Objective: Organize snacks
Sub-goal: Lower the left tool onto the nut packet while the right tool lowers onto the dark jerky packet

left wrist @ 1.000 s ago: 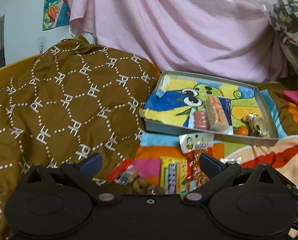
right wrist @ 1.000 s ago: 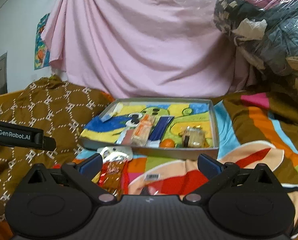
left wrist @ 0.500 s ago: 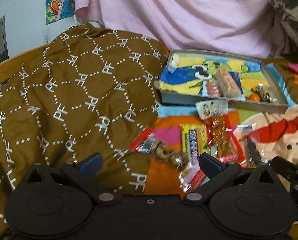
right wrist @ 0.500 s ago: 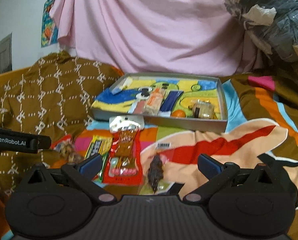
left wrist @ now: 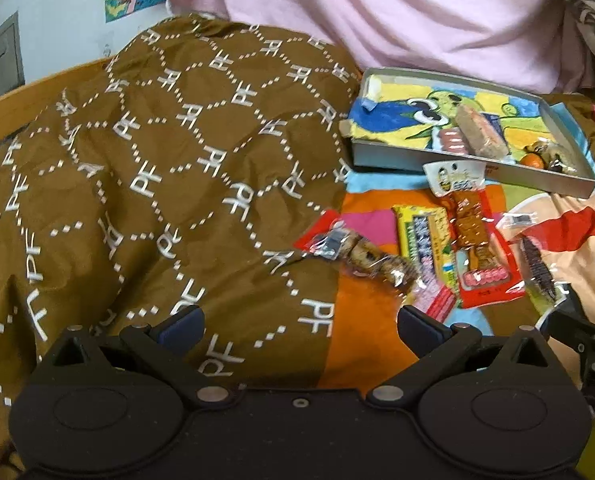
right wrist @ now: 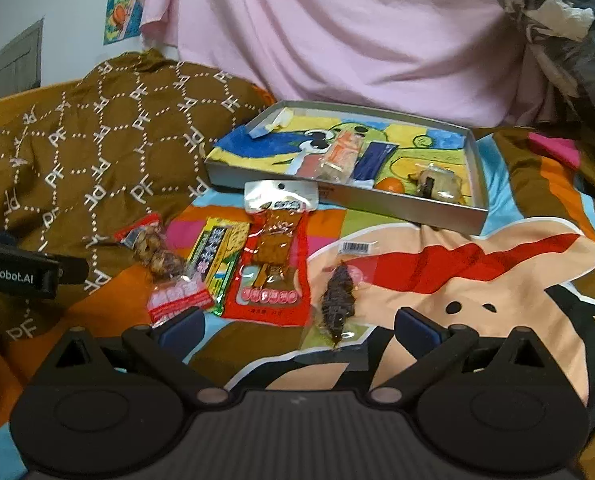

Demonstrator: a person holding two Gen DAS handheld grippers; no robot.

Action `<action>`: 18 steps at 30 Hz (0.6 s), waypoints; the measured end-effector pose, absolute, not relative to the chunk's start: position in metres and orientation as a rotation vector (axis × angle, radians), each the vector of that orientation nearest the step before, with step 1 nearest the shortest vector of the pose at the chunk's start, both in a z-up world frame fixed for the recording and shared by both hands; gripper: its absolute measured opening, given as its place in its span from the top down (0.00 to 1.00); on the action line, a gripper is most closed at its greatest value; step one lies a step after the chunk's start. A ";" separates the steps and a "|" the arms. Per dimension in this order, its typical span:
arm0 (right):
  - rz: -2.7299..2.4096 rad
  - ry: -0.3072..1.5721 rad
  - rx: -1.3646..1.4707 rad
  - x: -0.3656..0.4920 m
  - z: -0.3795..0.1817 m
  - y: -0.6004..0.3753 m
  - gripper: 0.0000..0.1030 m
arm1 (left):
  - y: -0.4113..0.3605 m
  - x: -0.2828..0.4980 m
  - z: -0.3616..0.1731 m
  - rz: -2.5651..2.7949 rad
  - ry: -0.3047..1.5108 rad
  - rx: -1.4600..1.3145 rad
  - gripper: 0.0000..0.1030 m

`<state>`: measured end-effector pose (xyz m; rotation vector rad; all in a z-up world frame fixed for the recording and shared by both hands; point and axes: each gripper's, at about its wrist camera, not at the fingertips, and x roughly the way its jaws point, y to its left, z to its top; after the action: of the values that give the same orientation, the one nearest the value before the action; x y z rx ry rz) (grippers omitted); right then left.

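Right tongs (right wrist: 299, 326) partly hide the dark snack packet (right wrist: 337, 300).

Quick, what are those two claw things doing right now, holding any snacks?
Left gripper: open, holding nothing.
Right gripper: open, holding nothing.

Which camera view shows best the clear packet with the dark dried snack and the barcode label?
The right wrist view: the clear packet with the dark dried snack lies whole on the blanket, straight ahead between the open fingers of the right gripper. The left wrist view shows it only far to the right, distorted near the edge.
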<state>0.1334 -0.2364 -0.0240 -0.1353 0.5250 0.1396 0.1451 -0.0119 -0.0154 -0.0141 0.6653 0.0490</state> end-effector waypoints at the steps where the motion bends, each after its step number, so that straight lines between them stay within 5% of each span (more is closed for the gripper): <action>1: 0.146 0.531 -0.142 0.134 -0.025 -0.235 0.00 | -0.010 0.145 -0.017 0.052 0.671 -0.020 0.01; 18: 0.163 0.581 -0.208 0.140 -0.036 -0.224 0.00 | 0.002 0.150 -0.025 0.075 0.693 -0.055 0.01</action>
<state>0.1400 -0.2237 -0.0355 -0.2078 0.5806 0.1632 0.1498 0.0018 -0.0252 -0.0546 0.6929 0.0751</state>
